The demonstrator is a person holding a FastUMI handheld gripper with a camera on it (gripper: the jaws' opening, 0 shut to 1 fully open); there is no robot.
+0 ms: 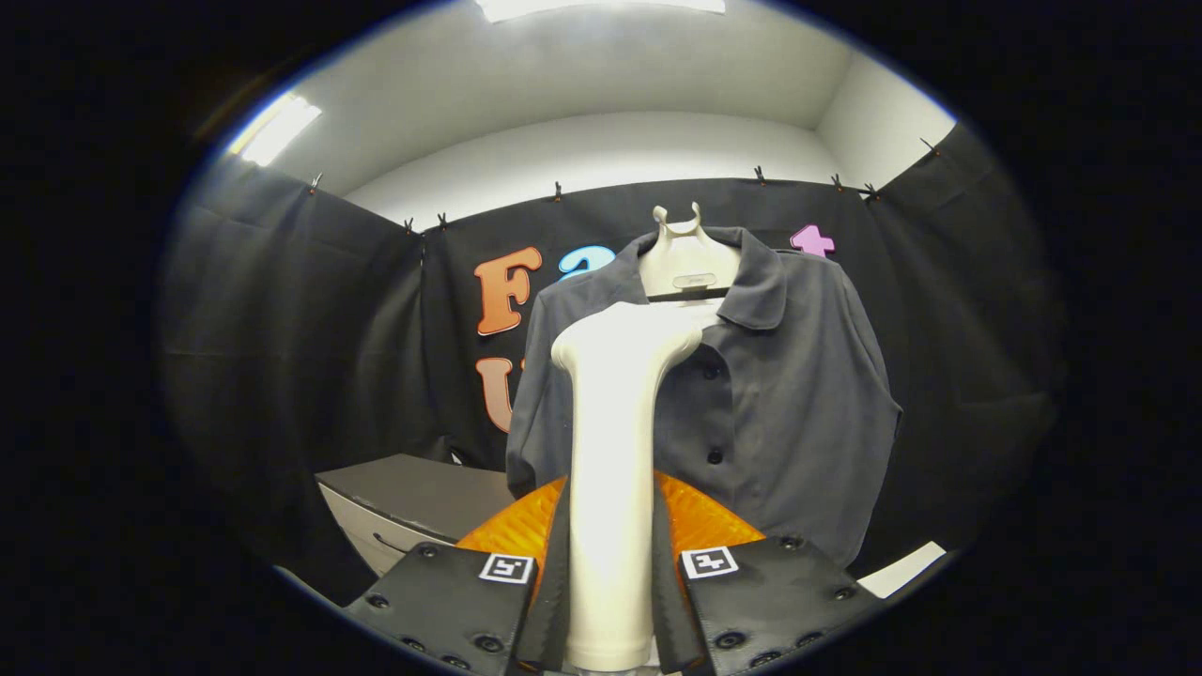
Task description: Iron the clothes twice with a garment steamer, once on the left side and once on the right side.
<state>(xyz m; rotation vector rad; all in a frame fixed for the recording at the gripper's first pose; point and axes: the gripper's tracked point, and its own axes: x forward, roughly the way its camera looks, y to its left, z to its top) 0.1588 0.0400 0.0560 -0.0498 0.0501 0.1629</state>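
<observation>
While the tool (pixel 610 573) clamps the steamer (pixel 615 451) upright, its head overlaps the hung shirt (pixel 789 404), a cabinet (pixel 404 498) nearby.

One dark grey short-sleeved collared shirt (pixel 789 394), hung on one pale plastic hanger (pixel 688 258).
Dark round buttons on the shirt front: two plainly visible (pixel 715 456); any others are hidden.
One white handheld garment steamer (pixel 615 441), upright.
One gripper (pixel 610 601), with two fingers (pixel 554 582) pressed against the steamer's handle, one on each side.
Two square black-and-white marker tags (pixel 709 561), one on each side of the gripper.
One grey table (pixel 413 488) with a dark top.
Two bright ceiling light panels (pixel 277 127).
Small clips (pixel 558 192) along the cloth wall's upper edge: about nine can be counted.
One white flat sheet (pixel 903 569), partly seen.
</observation>
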